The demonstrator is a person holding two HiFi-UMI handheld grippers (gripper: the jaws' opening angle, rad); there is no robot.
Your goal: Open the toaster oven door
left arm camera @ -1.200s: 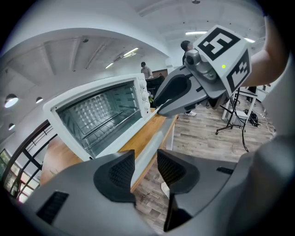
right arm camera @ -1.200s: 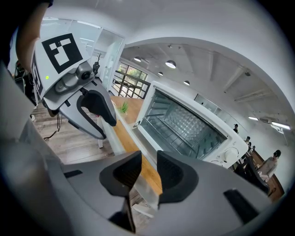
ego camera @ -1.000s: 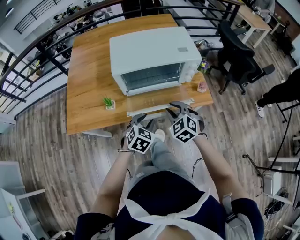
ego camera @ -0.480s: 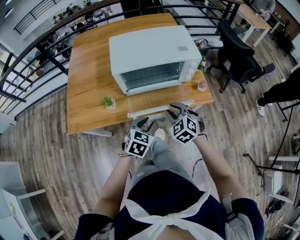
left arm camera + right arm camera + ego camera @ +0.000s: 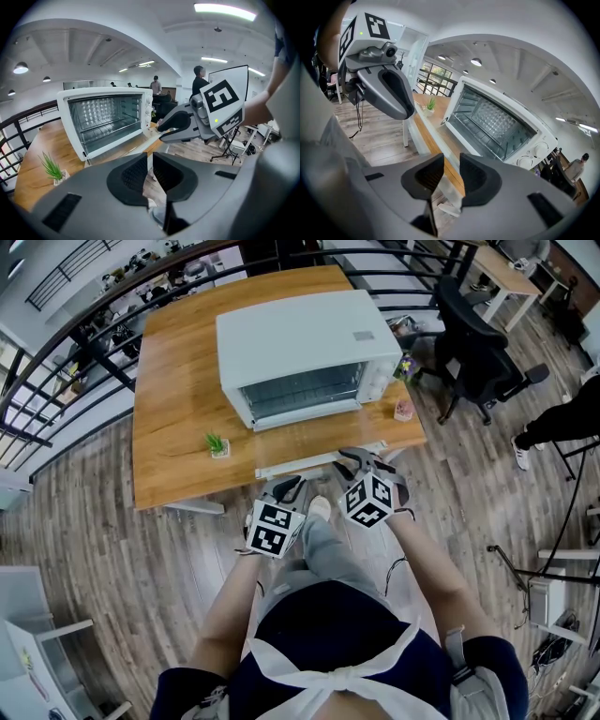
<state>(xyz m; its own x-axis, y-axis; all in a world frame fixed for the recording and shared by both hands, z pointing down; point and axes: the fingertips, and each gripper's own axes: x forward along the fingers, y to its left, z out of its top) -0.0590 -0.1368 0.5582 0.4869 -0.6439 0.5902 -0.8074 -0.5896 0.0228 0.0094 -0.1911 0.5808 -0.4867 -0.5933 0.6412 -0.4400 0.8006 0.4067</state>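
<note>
The white toaster oven stands on the wooden table. Its glass door is folded down flat towards me, and the wire rack inside shows in both gripper views. Both grippers hover off the table's front edge, short of the door's handle bar. My left gripper is closing, with only a thin slit between its pads and nothing in it. My right gripper stands open and empty.
A small potted plant sits left of the door, and a little pink object at the table's right corner. A black office chair stands to the right. A dark railing runs along the left. Someone's legs show at far right.
My left gripper has drawn back a little towards my body and its jaws have narrowed. The right gripper and the oven door have stayed put.
</note>
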